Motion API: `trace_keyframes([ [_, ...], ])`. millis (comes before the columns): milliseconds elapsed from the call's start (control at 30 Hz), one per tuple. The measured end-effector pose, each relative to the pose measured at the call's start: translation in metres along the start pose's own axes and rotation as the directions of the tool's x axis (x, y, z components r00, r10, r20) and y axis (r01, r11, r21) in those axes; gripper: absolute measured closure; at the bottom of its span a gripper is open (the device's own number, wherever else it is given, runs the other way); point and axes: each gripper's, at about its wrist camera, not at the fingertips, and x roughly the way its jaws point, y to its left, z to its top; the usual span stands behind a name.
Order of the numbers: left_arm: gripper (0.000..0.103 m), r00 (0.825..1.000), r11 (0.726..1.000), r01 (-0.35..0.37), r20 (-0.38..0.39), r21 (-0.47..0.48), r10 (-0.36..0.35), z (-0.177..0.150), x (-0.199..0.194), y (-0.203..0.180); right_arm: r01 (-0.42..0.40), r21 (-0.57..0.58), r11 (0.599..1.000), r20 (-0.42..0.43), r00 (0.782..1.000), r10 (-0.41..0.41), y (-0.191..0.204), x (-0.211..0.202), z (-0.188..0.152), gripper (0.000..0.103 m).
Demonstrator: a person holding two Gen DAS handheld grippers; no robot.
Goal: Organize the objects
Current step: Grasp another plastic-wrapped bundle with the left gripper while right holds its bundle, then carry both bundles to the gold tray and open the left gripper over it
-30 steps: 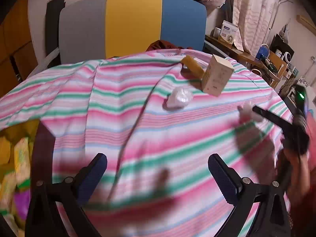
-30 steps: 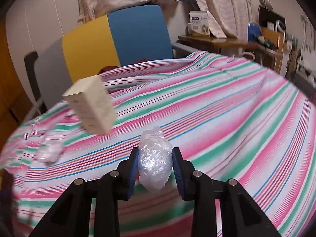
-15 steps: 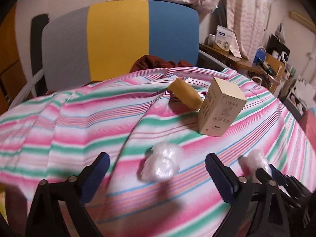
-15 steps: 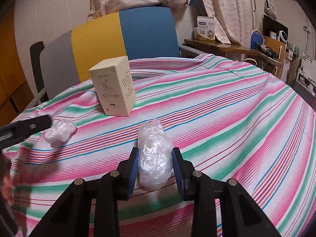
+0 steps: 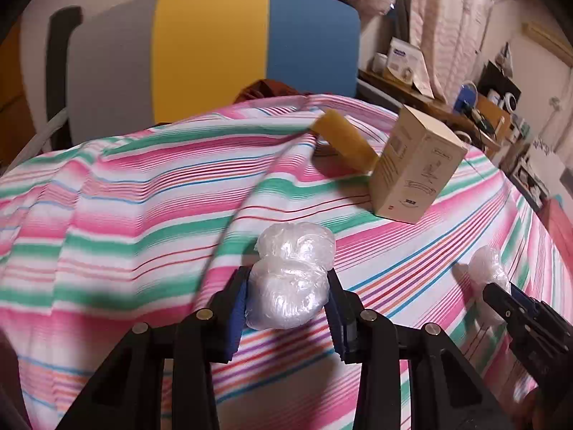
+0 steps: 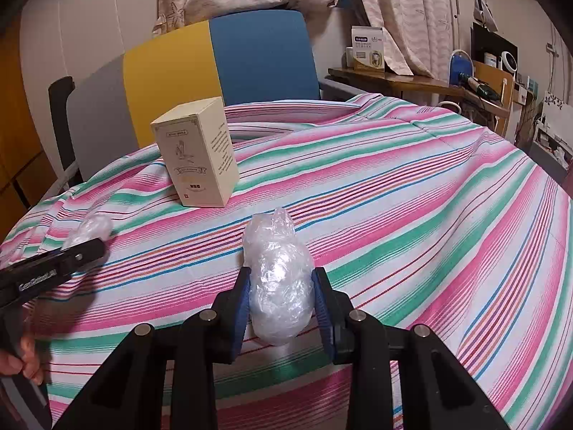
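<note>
My left gripper (image 5: 286, 302) is shut on a crumpled clear plastic ball (image 5: 292, 272), just above the striped cloth. My right gripper (image 6: 281, 299) is shut on a second clear plastic wad (image 6: 277, 279); it shows at the right in the left wrist view (image 5: 485, 265). The left gripper's arm (image 6: 53, 268) and its ball (image 6: 91, 229) show at the left of the right wrist view. A cream carton (image 5: 415, 172) stands upright behind both balls, also in the right wrist view (image 6: 197, 157). A yellow block (image 5: 343, 139) lies behind the carton.
The table wears a pink, green and white striped cloth (image 6: 412, 197) with folds. A grey, yellow and blue chair (image 5: 215, 53) stands at the far edge. A cluttered wooden shelf (image 6: 429, 82) runs along the right wall.
My left gripper moved forward over the plastic ball and closed on it; it was open before. My right gripper still holds its wad and has shifted little.
</note>
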Motion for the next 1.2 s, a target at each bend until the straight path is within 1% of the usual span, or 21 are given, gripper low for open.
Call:
trace_keyframes([
  [100,0.063,0.999,1.000,-0.027,0.036,-0.010,0.027,-0.011,-0.016,0.006,0.005,-0.001,1.000,0.002,1.000,-0.005,0.000,0.000,0.000,0.070],
  [200,0.063,0.997,0.999,-0.049,0.059,0.020,0.048,-0.025,-0.031,0.006,0.012,-0.010,1.000,0.004,1.000,-0.012,0.001,0.000,0.000,0.070],
  [333,0.063,0.995,0.997,-0.076,0.066,0.034,0.074,-0.046,-0.047,0.014,0.025,-0.033,0.999,0.019,1.000,-0.025,0.006,-0.004,-0.001,0.070],
  [433,0.063,0.994,0.997,-0.081,0.067,-0.014,0.082,-0.058,-0.060,0.024,0.034,-0.059,0.998,0.038,0.999,-0.032,0.011,-0.009,-0.001,0.070],
  [567,0.063,0.995,0.996,-0.070,0.063,-0.046,0.073,-0.071,-0.072,0.031,0.043,-0.092,0.995,0.072,0.997,-0.036,0.020,-0.018,-0.003,0.070],
  [867,0.063,0.997,0.996,-0.047,0.056,-0.075,0.051,-0.090,-0.088,0.035,0.036,-0.133,0.990,0.090,0.996,-0.024,0.037,-0.036,-0.013,0.070],
  [933,0.063,0.998,0.996,-0.031,0.054,-0.079,0.035,-0.094,-0.094,0.036,0.031,-0.130,0.991,0.100,0.995,-0.018,0.040,-0.042,-0.015,0.070],
  [1000,0.063,0.998,0.997,0.010,0.056,-0.080,-0.005,-0.098,-0.101,0.036,0.012,-0.119,0.993,0.111,0.994,0.002,0.042,-0.049,-0.017,0.070],
  [1033,0.063,0.998,0.997,0.019,0.061,-0.078,-0.015,-0.099,-0.106,0.036,-0.001,-0.114,0.994,0.113,0.994,0.014,0.044,-0.052,-0.018,0.070],
  [1200,0.063,0.995,0.998,0.041,0.090,-0.043,-0.037,-0.111,-0.138,0.033,-0.038,-0.112,0.993,0.112,0.992,0.050,0.054,-0.062,-0.026,0.070],
])
